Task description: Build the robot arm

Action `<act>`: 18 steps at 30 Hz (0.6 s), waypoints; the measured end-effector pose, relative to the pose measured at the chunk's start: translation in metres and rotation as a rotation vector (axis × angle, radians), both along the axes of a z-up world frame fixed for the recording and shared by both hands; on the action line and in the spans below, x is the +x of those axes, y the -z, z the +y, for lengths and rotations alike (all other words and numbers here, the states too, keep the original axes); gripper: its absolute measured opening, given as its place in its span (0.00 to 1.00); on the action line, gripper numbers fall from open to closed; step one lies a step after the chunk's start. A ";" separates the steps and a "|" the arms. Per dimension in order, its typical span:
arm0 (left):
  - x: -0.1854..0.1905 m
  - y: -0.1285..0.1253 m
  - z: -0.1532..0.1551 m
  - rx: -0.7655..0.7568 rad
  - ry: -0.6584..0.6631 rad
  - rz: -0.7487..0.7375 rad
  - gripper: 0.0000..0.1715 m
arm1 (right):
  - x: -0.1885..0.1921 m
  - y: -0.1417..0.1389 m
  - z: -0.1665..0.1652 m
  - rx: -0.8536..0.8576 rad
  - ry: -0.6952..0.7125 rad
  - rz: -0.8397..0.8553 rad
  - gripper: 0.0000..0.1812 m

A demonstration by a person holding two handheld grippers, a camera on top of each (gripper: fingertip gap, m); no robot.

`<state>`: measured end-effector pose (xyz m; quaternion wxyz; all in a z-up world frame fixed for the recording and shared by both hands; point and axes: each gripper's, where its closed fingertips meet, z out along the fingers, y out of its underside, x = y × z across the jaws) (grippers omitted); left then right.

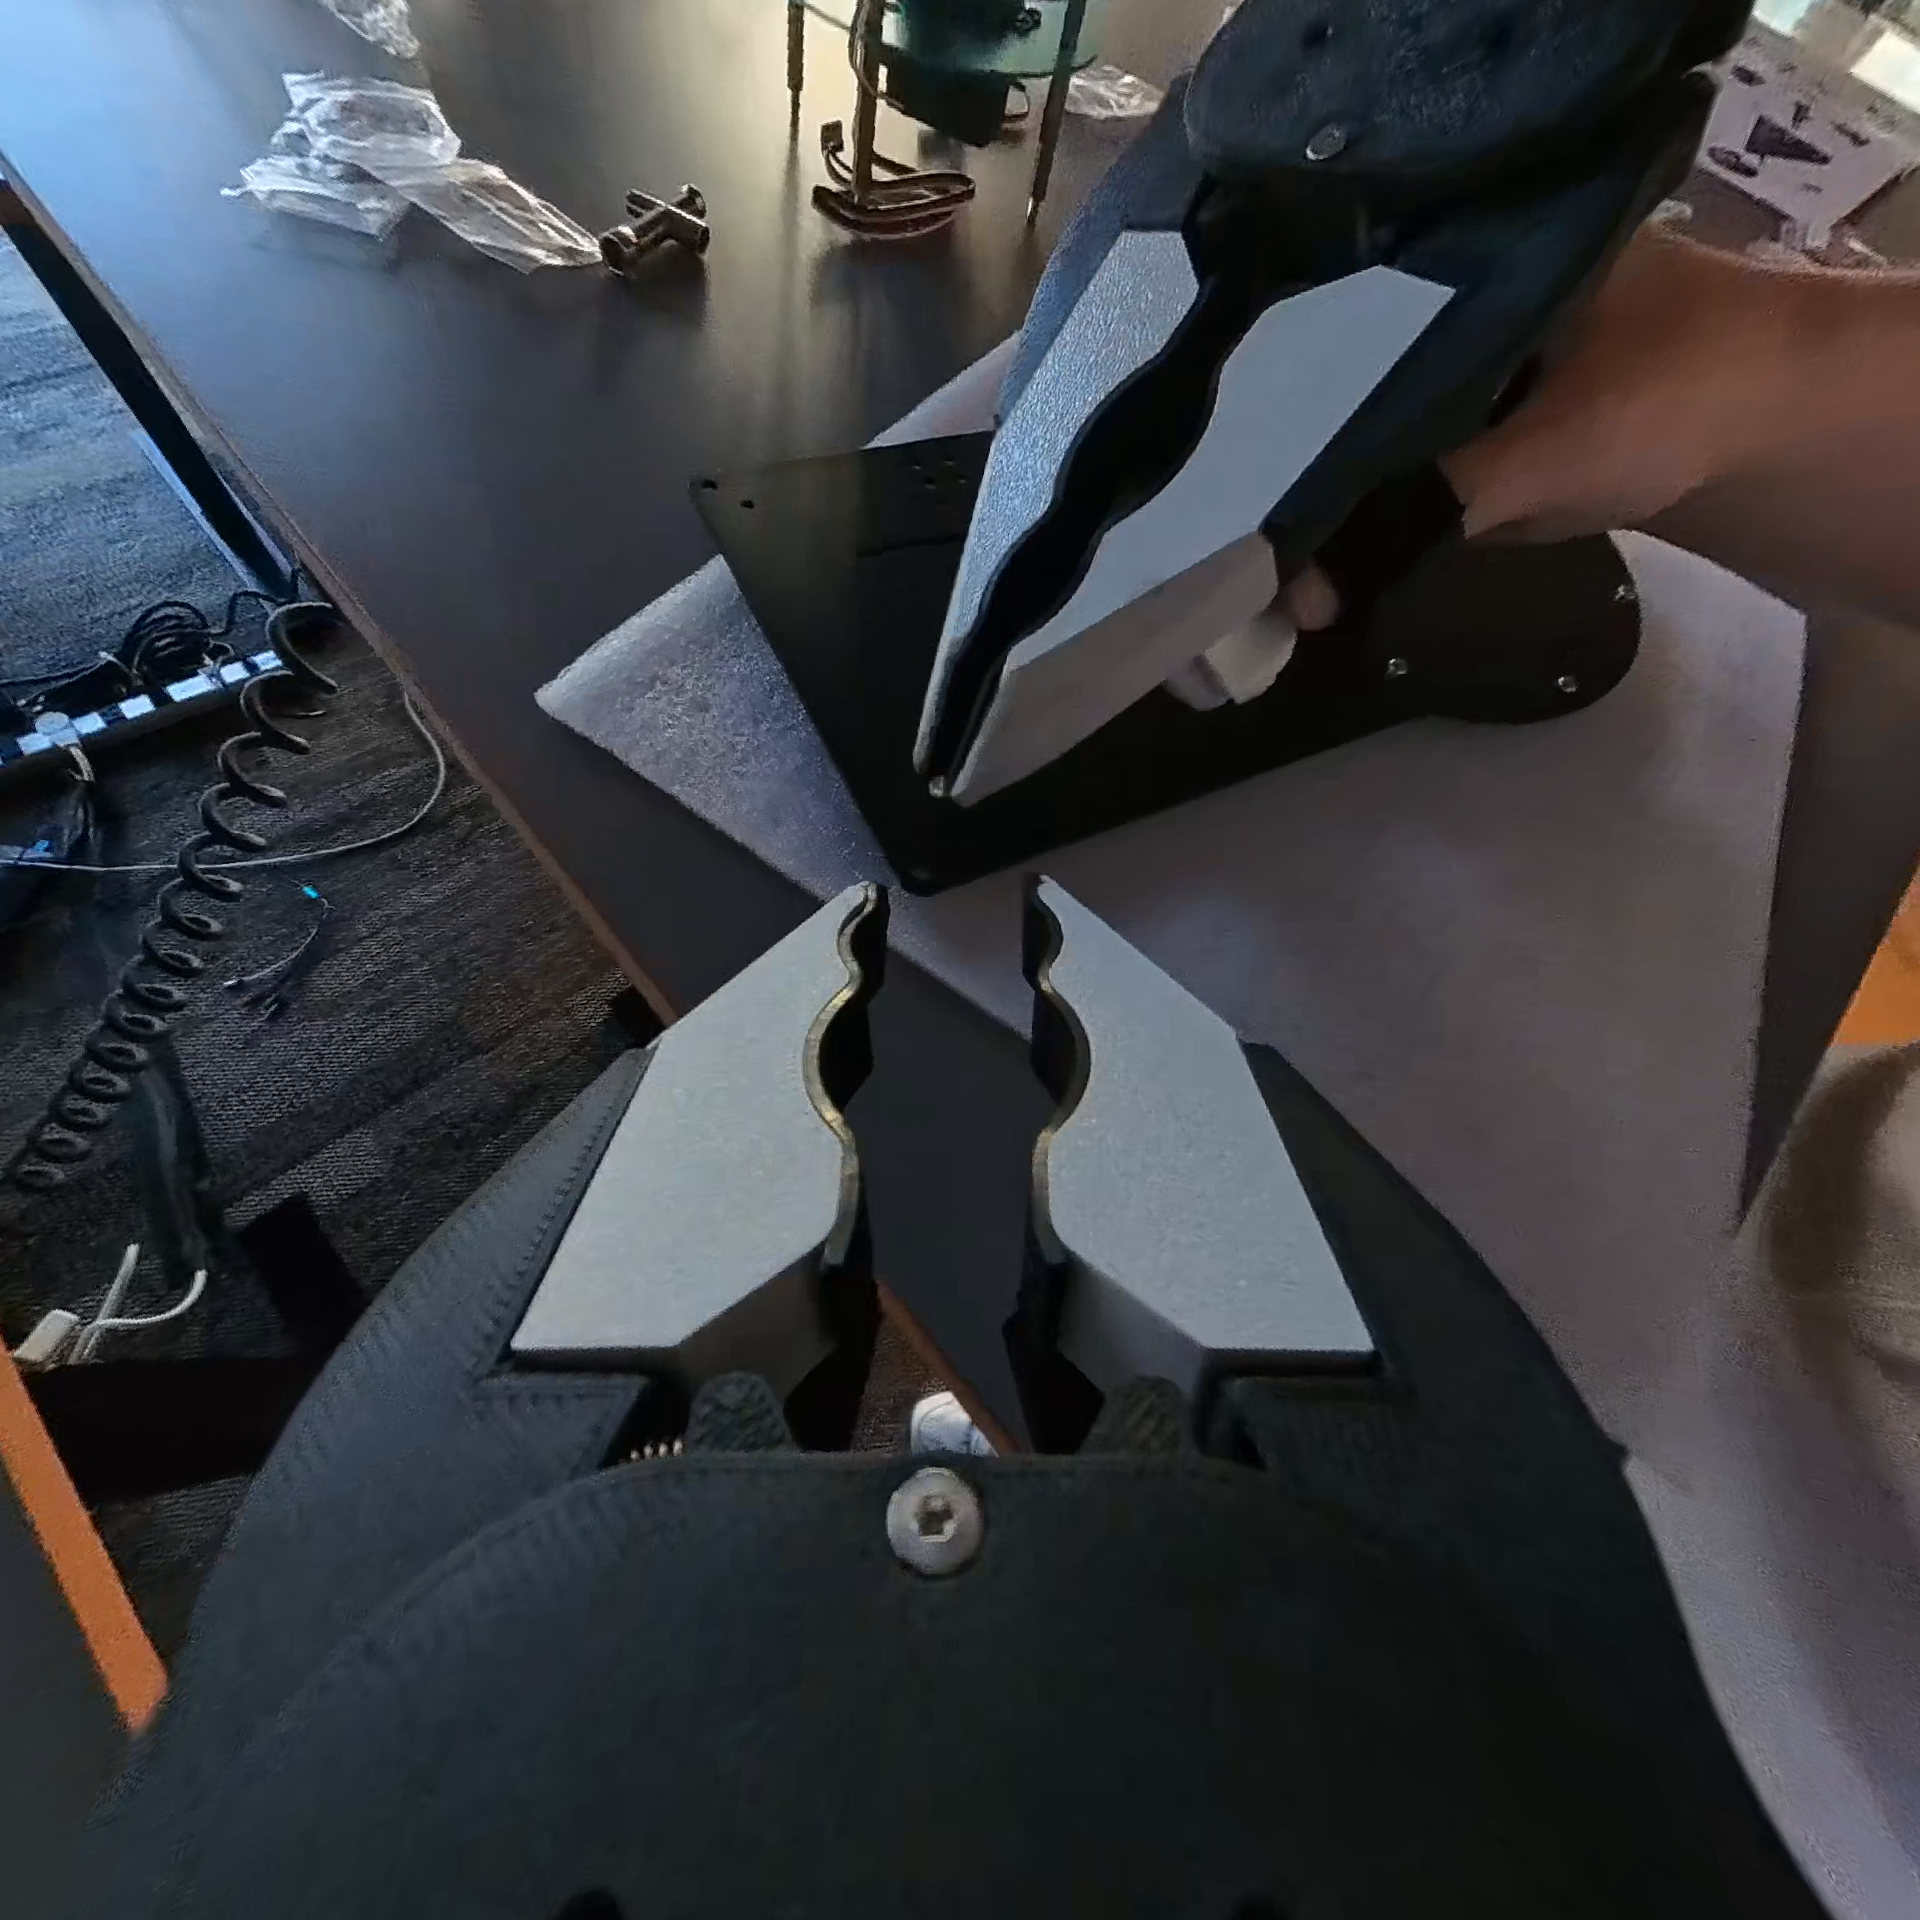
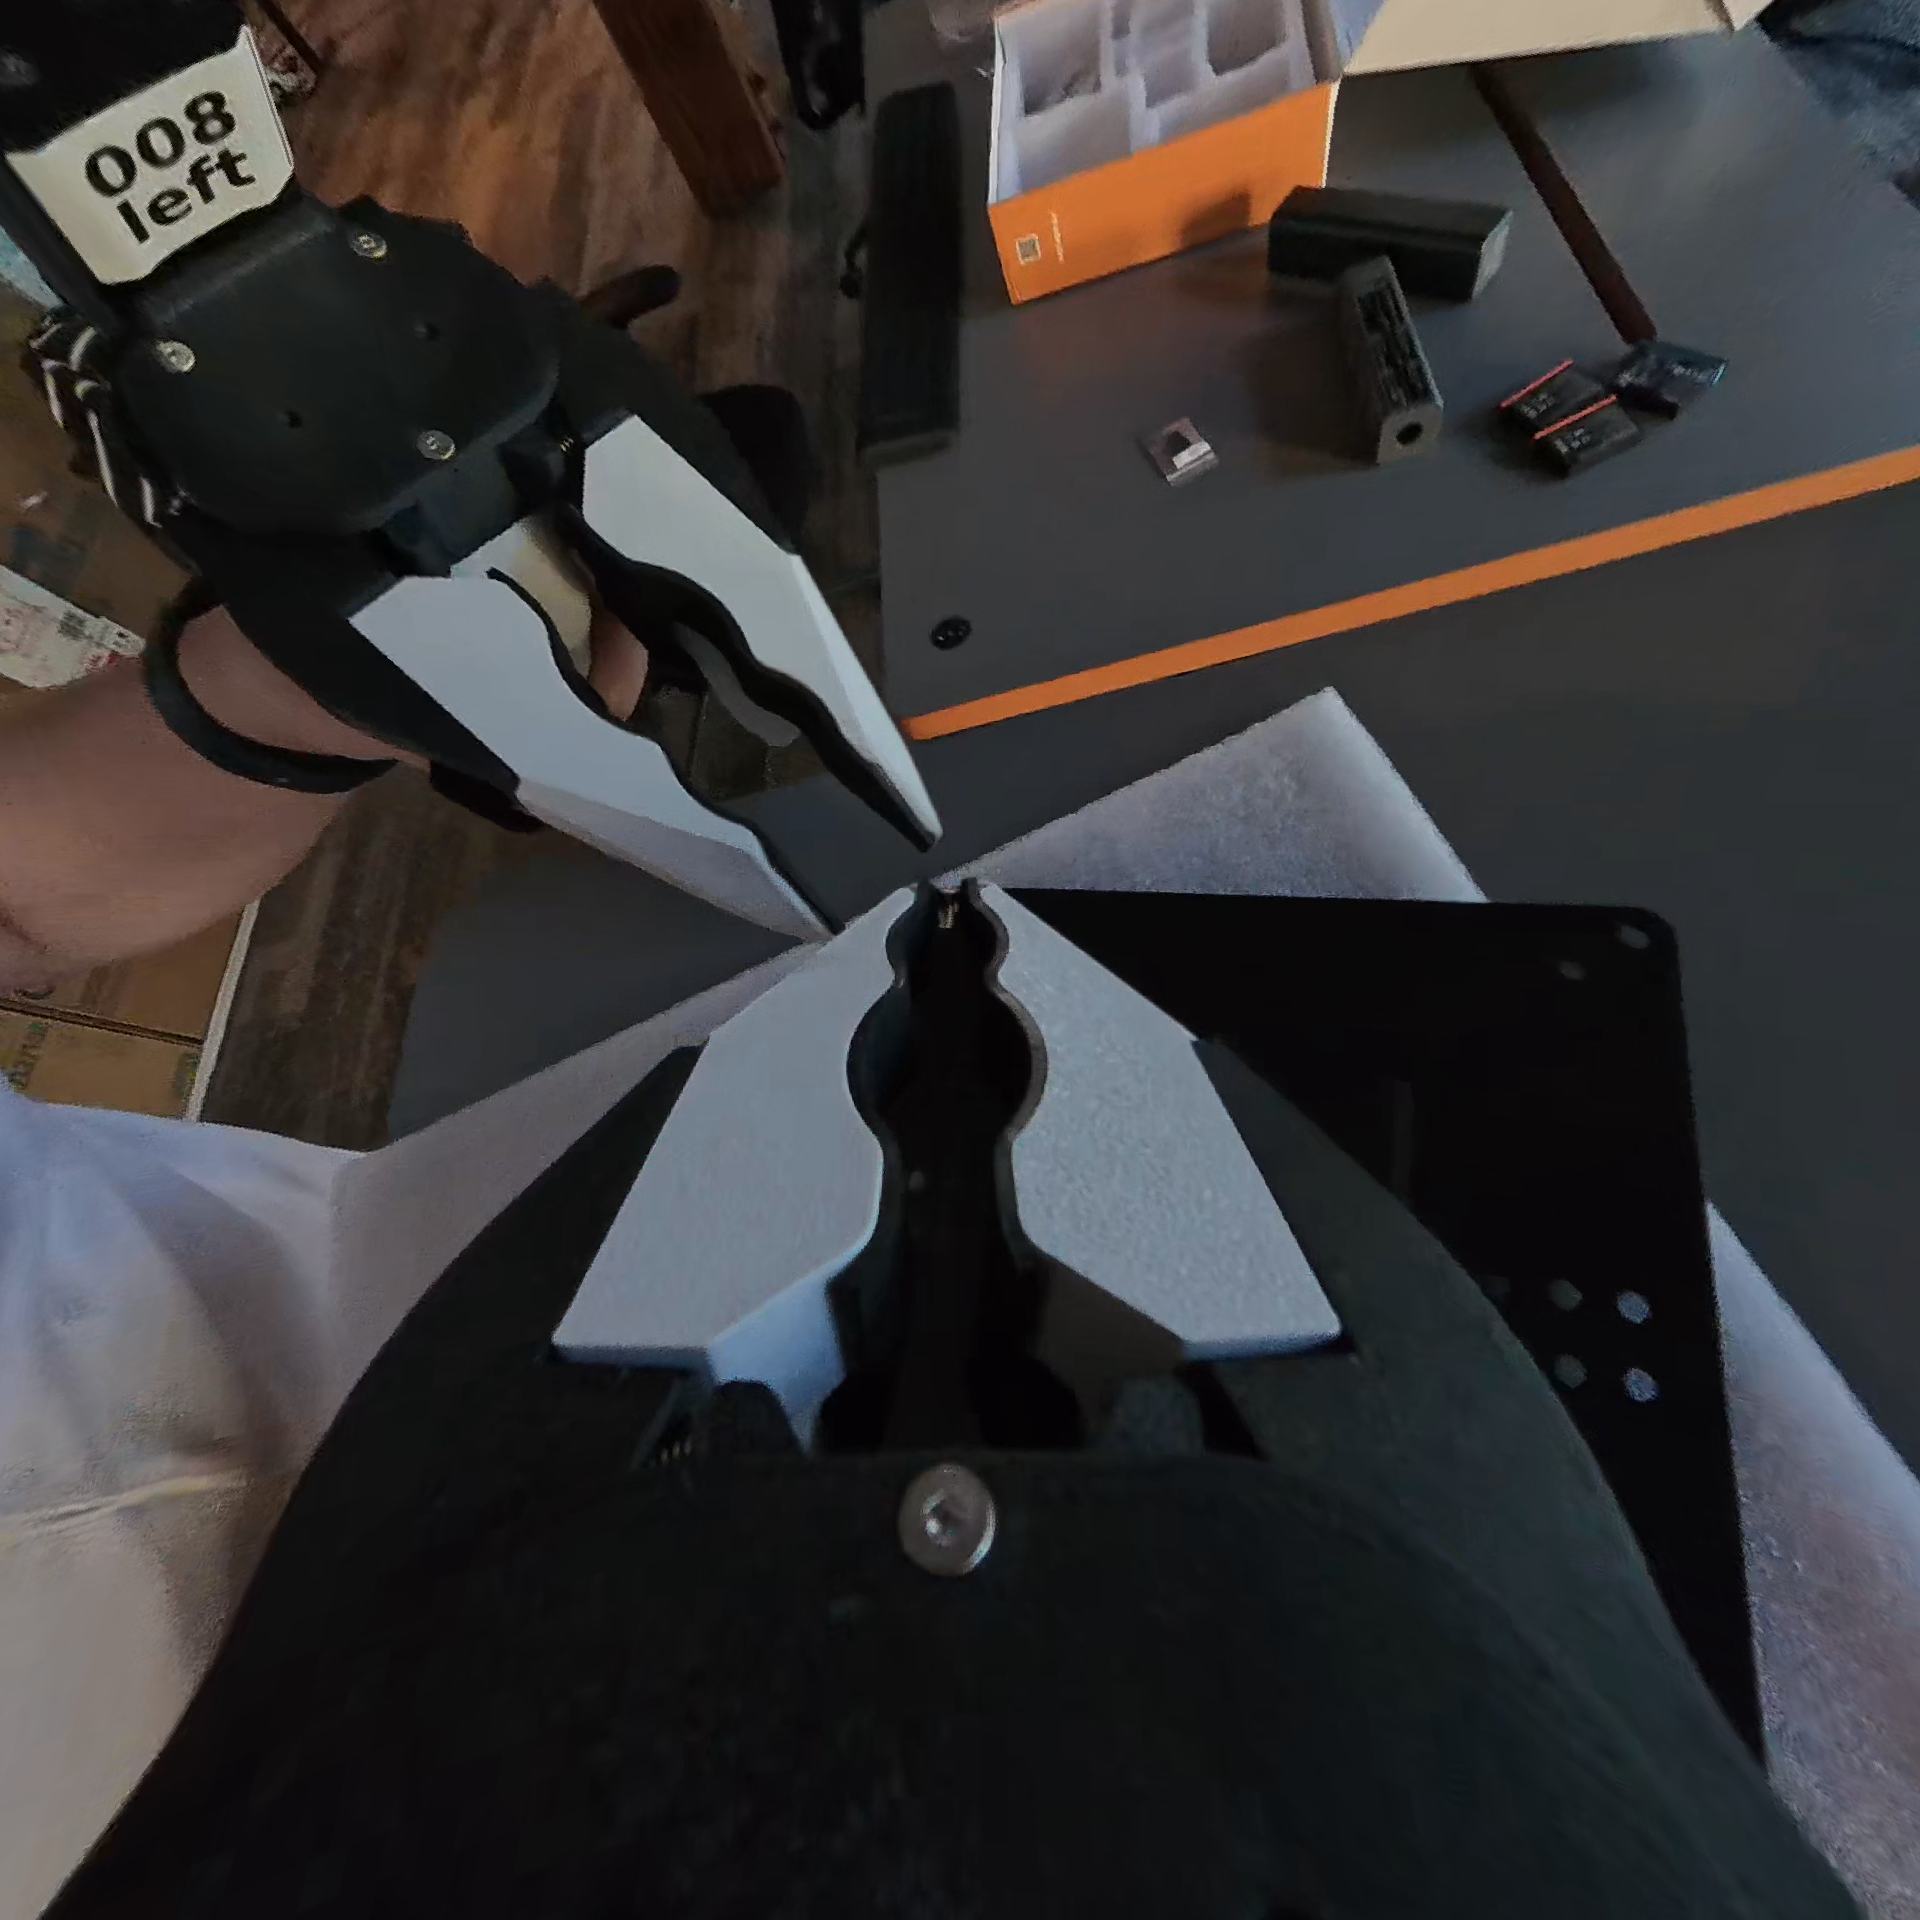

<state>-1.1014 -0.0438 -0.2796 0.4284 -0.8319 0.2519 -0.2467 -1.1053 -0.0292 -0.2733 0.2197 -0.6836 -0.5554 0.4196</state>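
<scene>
A black metal plate [image 1: 821, 623] with small holes lies on a white foam sheet [image 1: 675, 717] on a dark table. My right gripper [image 1: 937, 781] is shut on a small silvery screw [image 2: 948, 914], its tips down at the plate's near corner. The plate [image 2: 1403, 1060] and the foam [image 2: 1247, 800] also show past my right gripper [image 2: 951, 896] in the right wrist view. My left gripper [image 1: 958, 902] is open and empty, its tips just short of that same corner, close to the right gripper's tips. It also shows in the right wrist view [image 2: 881, 883], held by a hand.
Crumpled plastic bags [image 1: 364, 166], a metal cross key [image 1: 655, 229] and a wire stand [image 1: 914, 125] lie at the table's far side. A coiled cable [image 1: 208, 831] lies on the floor. An orange-and-white box [image 2: 1143, 177], black blocks [image 2: 1387, 353] and small packs [image 2: 1569, 416] sit on a second table. The tips of both grippers are at nearly the same place.
</scene>
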 end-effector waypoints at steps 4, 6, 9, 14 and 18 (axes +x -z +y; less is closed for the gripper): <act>0.003 0.005 0.003 0.003 0.012 0.005 0.14 | 0.000 0.002 0.002 -0.009 0.024 -0.017 0.01; 0.005 0.006 0.004 0.009 0.017 0.010 0.14 | 0.002 0.005 0.004 0.009 0.029 -0.039 0.02; 0.005 0.010 0.004 0.018 0.012 0.031 0.14 | 0.001 0.009 0.002 0.004 0.015 -0.051 0.02; 0.003 0.011 0.004 0.019 -0.006 0.025 0.15 | 0.000 0.013 0.001 0.013 -0.002 -0.063 0.02; 0.003 0.011 0.002 0.020 -0.008 0.024 0.15 | -0.001 0.012 0.001 0.047 -0.017 -0.058 0.02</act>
